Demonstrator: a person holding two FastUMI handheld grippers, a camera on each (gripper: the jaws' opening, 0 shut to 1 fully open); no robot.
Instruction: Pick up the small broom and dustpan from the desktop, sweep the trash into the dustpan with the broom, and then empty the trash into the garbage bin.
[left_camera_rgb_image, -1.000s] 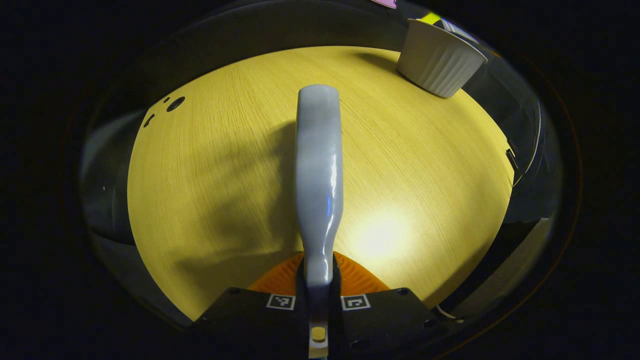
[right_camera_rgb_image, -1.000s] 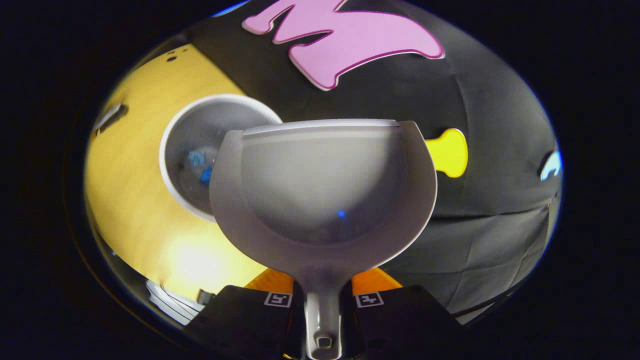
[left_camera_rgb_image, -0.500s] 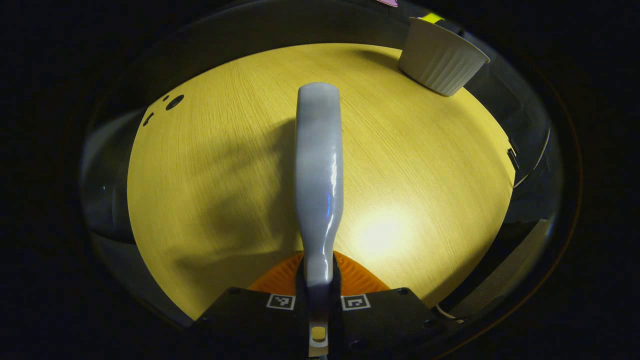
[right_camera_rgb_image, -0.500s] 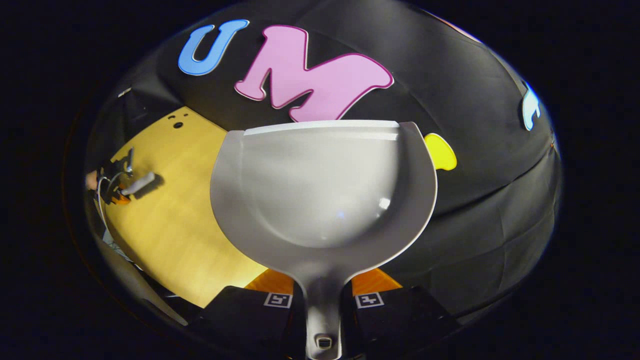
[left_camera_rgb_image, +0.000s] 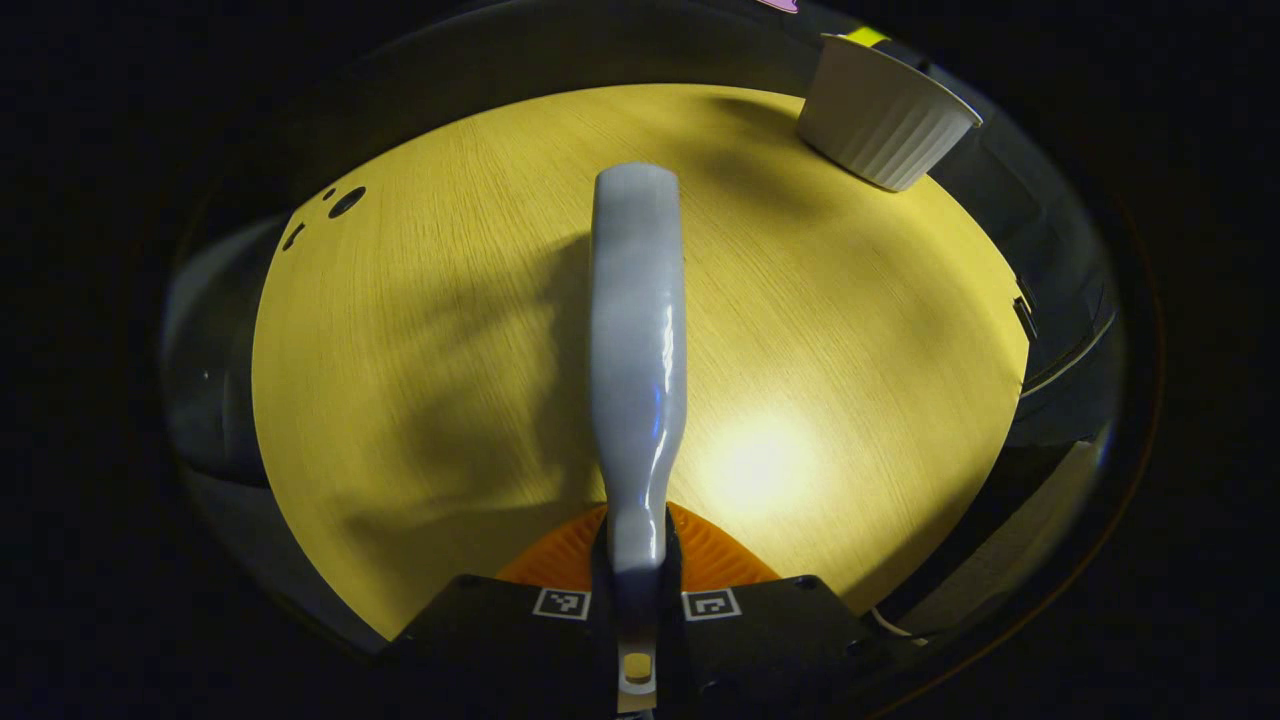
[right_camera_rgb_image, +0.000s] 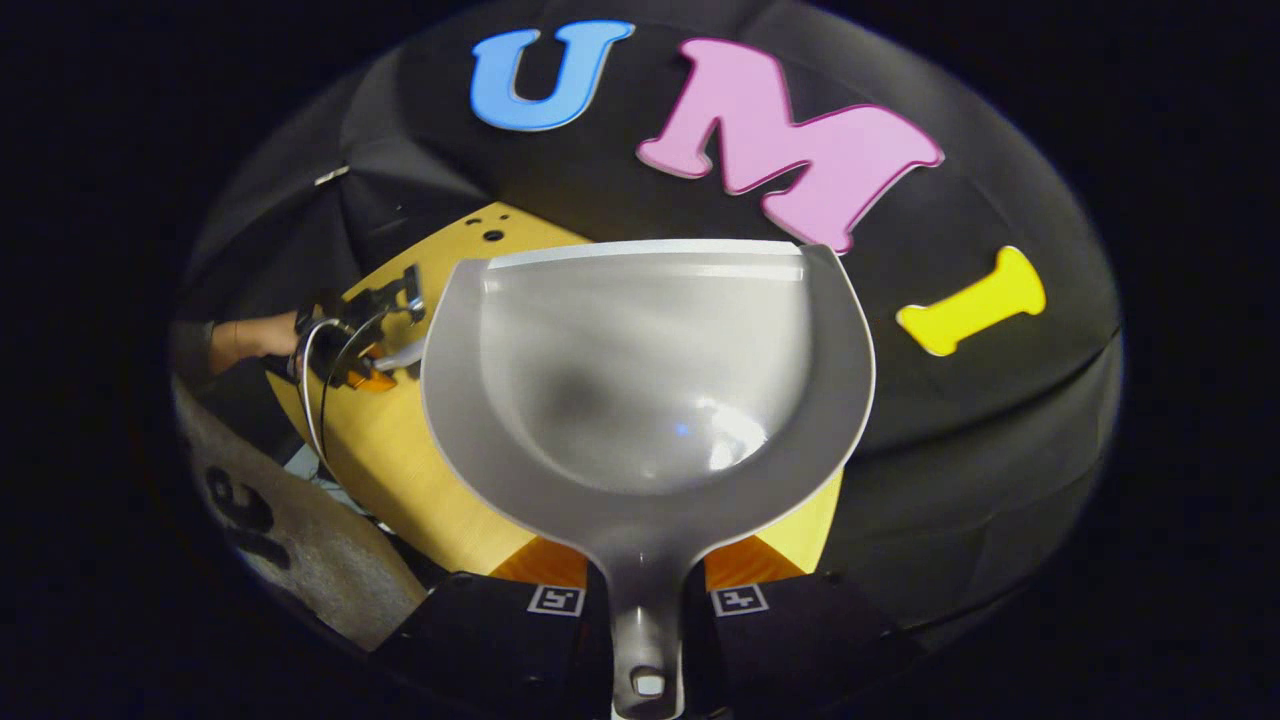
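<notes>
Left gripper (left_camera_rgb_image: 638, 600): jaws pinching the small broom (left_camera_rgb_image: 638, 340) by the narrow end of its grey handle, which runs straight ahead from the jaws over the tabletop (left_camera_rgb_image: 420, 330); bristles can't be made out in the left gripper view. Garbage bin (left_camera_rgb_image: 885, 115), white and ribbed, sits on the tabletop well ahead of the jaws and off to their right, near the far edge. Right gripper (right_camera_rgb_image: 645, 605): jaws pinching the dustpan (right_camera_rgb_image: 645, 390) by its handle, with the pan spreading out just ahead of the jaws, open side facing the camera, front lip at the far end. Pan interior looks clean, no trash visible in it. Pan is held up off the tabletop (right_camera_rgb_image: 400, 470), which shows below and left of it. In the right gripper view, ahead-left of the jaws and well apart, the left gripper (right_camera_rgb_image: 380, 352) with a hand (right_camera_rgb_image: 262, 335) on it, holding the broom handle low over the tabletop.
</notes>
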